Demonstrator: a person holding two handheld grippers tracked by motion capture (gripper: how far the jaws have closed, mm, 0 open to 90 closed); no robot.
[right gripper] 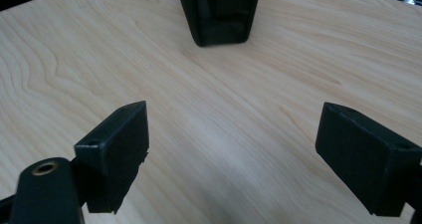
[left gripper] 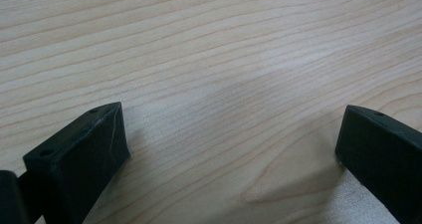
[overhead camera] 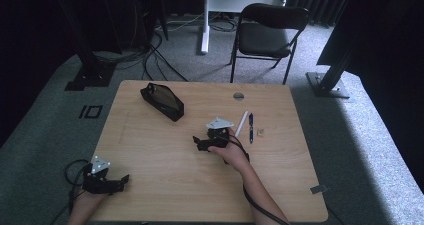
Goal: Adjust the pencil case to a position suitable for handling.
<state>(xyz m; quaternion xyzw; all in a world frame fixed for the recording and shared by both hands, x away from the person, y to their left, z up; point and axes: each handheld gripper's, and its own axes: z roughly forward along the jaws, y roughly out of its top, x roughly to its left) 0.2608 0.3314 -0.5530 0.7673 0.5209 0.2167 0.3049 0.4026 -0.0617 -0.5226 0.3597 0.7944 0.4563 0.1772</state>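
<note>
Two sets of tongs are in play, and neither has anything in it yet. My right tongs (overhead camera: 201, 144) sit near the middle of the counter (overhead camera: 150, 150), jaws spread wide with bare wood between them in the right gripper view (right gripper: 231, 149). They point toward the black case (overhead camera: 162, 101), which lies at about eleven o'clock from them, well apart, with its long side running diagonally; in the right gripper view its near end (right gripper: 219, 15) stands straight ahead at twelve o'clock.

My left tongs (overhead camera: 117, 181) rest at the near left corner, at roughly seven o'clock from the case, also released, jaws wide over plain wood grain (left gripper: 231, 149).

At three o'clock from the right tongs lie a white pen (overhead camera: 242, 123), a blue pen (overhead camera: 251, 127) just beside it, and a small tan scrap (overhead camera: 260, 132), none of them touched.

I judge this to be the approach step: the right tongs are lined up on the case but have not reached it. Next I would carry them forward along that line, keep the jaws open until the case end sits between them, then close. The case looks wide for the opening, so I would aim at its narrow end and come in low and square.
</note>
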